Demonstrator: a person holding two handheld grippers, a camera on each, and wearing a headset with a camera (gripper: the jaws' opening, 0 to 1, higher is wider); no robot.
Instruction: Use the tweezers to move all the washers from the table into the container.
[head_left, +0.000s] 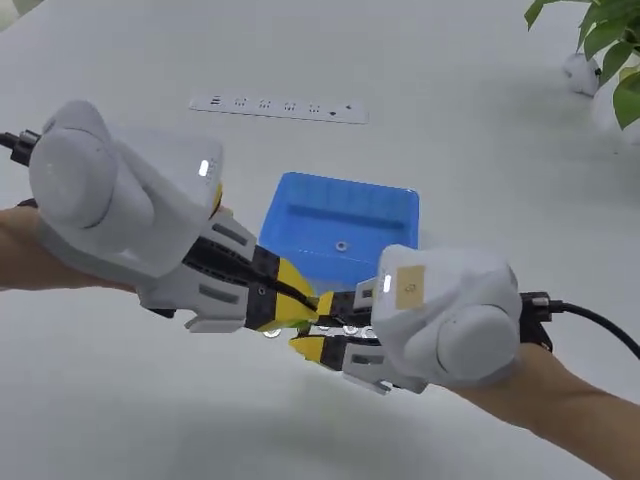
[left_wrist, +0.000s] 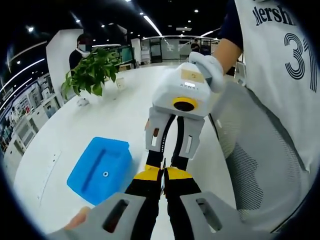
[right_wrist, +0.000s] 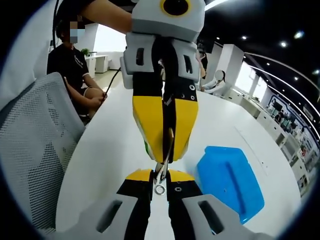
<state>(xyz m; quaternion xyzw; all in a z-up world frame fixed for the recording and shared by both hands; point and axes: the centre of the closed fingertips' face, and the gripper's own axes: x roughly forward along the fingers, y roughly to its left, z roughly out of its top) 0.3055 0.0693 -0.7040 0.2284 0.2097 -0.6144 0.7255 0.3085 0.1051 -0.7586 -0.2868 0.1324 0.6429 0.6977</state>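
Two grippers were recorded: the left gripper (right_wrist: 164, 152) and the right gripper (right_wrist: 160, 181). One pair of tweezers (right_wrist: 162, 171) was noted between the left gripper's jaws. One blue container (head_left: 385, 225) was counted beyond the jaw tips, with one washer (head_left: 342, 245) in it. A second washer (right_wrist: 160, 189) was seen at the right gripper's tips. Further table washers (head_left: 350, 328) under the jaws were partly hidden and could not be totalled. One power strip (head_left: 280, 108), one plant (head_left: 600, 30) and one mesh chair (right_wrist: 35, 150) were logged farther off.
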